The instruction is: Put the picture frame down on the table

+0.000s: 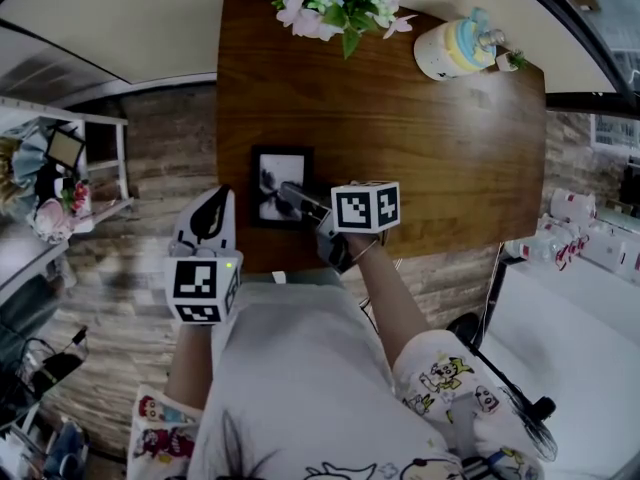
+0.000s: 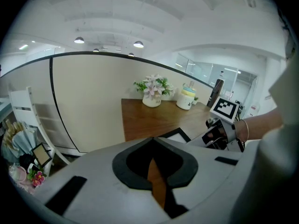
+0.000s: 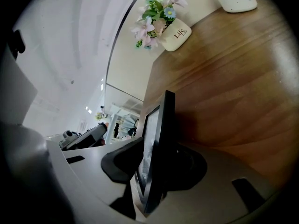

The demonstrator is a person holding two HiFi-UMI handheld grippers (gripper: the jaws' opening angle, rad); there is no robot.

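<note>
While angled down, right gripper [image 1: 288,193] straddles picture frame [image 1: 266,173].

Desk [image 1: 440,158]: one, of dark wood.
Picture frame [image 1: 268,183]: one.
Tongs: two pairs, the left tongs [image 1: 214,200] and the right tongs [image 1: 290,196].
Marker cubes: two, the left cube [image 1: 203,290] and the right cube [image 1: 365,206], one on each pair of tongs.
Pot of flowers [image 1: 325,3]: one.
Cake-shaped jar [image 1: 455,48]: one.
White shelf rack [image 1: 95,158]: one.
Bracelet [image 2: 244,130]: one.
Ceiling lamps: two bright round ones, the nearer lamp [image 2: 79,40] and the farther lamp [image 2: 138,44]; the smaller lights behind are too faint to count.
</note>
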